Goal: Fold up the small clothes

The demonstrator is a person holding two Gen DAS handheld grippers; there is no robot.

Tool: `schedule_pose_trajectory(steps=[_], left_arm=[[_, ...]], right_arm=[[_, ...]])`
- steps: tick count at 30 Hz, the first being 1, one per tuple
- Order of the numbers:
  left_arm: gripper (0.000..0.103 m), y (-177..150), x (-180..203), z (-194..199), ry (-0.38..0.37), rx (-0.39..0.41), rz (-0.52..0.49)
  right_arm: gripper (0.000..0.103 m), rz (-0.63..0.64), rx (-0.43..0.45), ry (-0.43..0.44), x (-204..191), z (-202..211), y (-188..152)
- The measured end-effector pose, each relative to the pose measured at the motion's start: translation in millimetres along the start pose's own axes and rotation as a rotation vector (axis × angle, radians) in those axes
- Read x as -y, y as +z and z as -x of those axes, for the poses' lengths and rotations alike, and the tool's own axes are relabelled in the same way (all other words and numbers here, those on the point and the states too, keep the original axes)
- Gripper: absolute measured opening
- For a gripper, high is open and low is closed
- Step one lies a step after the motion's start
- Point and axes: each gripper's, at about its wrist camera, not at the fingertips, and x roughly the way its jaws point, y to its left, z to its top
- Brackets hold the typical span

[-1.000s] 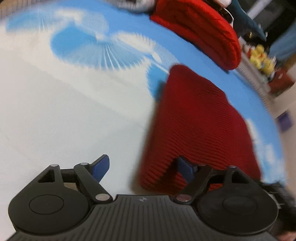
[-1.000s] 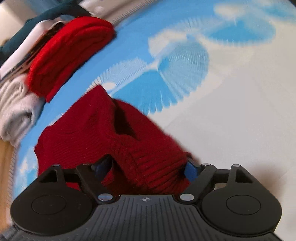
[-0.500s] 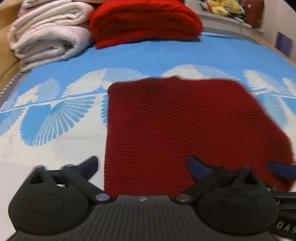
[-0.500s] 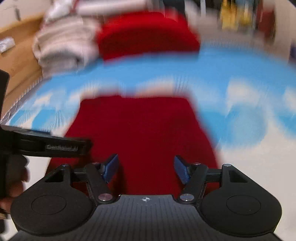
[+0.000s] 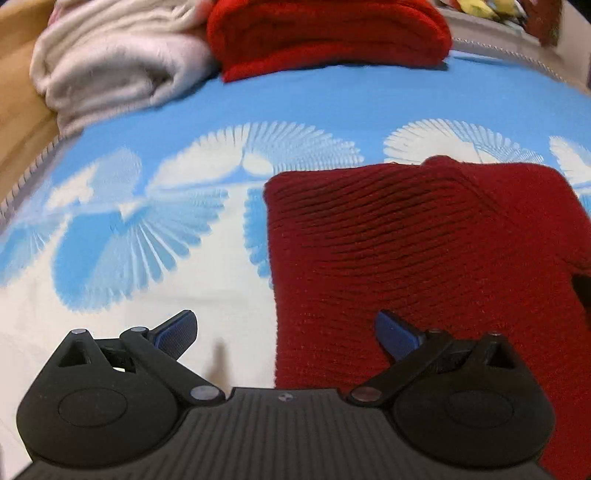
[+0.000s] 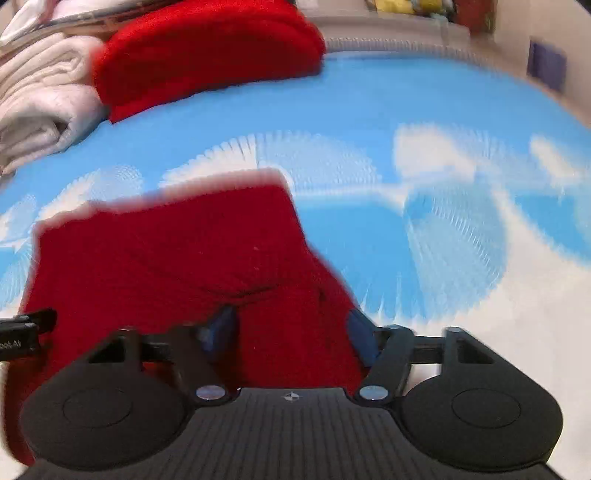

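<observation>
A dark red knitted garment (image 5: 424, 258) lies flat on the blue and white patterned cloth (image 5: 332, 99). My left gripper (image 5: 286, 332) is open over its near left edge, the right finger above the knit, the left finger above the cloth. In the right wrist view the garment (image 6: 166, 258) shows a raised fold. My right gripper (image 6: 291, 332) is open, its fingers straddling the garment's near right part. The view is blurred, so contact is unclear. The tip of the left gripper shows at the left edge of the right wrist view.
A folded bright red knit (image 5: 325, 33) and folded white towels (image 5: 110, 66) are stacked at the back. A wooden surface (image 5: 18, 110) shows at the far left beyond the cloth's edge. Yellow toys (image 6: 402, 5) sit behind the bed.
Both grippers swung round to face the back stack. The garment went from bunched in the right gripper to lying flat. The right gripper moved closer over the garment's right part.
</observation>
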Motion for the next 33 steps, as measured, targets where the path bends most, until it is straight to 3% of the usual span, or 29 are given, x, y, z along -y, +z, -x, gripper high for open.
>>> schedule_pose_trajectory(steps=[3,5,8,10,12,15,18,22,27,30,33], left_arm=[[0.103,11.5,-9.2,20.1,-0.025,0.014,0.022],[0.103,13.9,-14.2,51.5,-0.032,0.069,0.028],[0.103,1.5,-21.5,101.8,-0.097,0.1,0.04],[0.103,-17.6,-19.9,132.4,-0.112,0.109,0.009],[0.103,-50.4,-18.2,162.4,-0.116,0.113,-0.026],[0.103,-114.7,-17.0,194.5,-0.112,0.095,-0.041],[0.103,-167.6,-24.5,205.3,-0.114,0.073,-0.035],[0.103,-206.7,-24.7,217.0,-0.094,0.105,-0.049],[0.103,-219.7,-23.4,221.2,-0.169,0.129,-0.054],[0.103,-217.5,-23.4,211.0,-0.135,0.139,-0.057],[0.103,-212.7,-25.0,198.4,-0.161,0.095,-0.049]], right_arm=[[0.087,0.008,-0.006,0.011,6.9,18.1,16.6],[0.087,-0.039,0.069,0.026,16.4,51.2,23.1],[0.094,-0.032,0.129,0.118,16.6,106.9,18.9],[0.102,-0.002,0.16,0.152,14.3,145.2,0.3],[0.102,0.031,0.198,0.164,9.0,178.1,-33.8],[0.102,0.021,0.23,0.1,11.2,206.8,-95.6],[0.102,-0.003,0.211,0.021,12.8,217.3,-145.5],[0.102,0.032,0.21,0.002,6.8,230.6,-172.5],[0.102,0.142,0.146,0.004,-10.2,223.9,-189.4],[0.102,0.162,0.131,-0.016,-16.4,220.9,-191.1],[0.102,0.159,0.115,-0.018,-19.0,214.4,-187.9]])
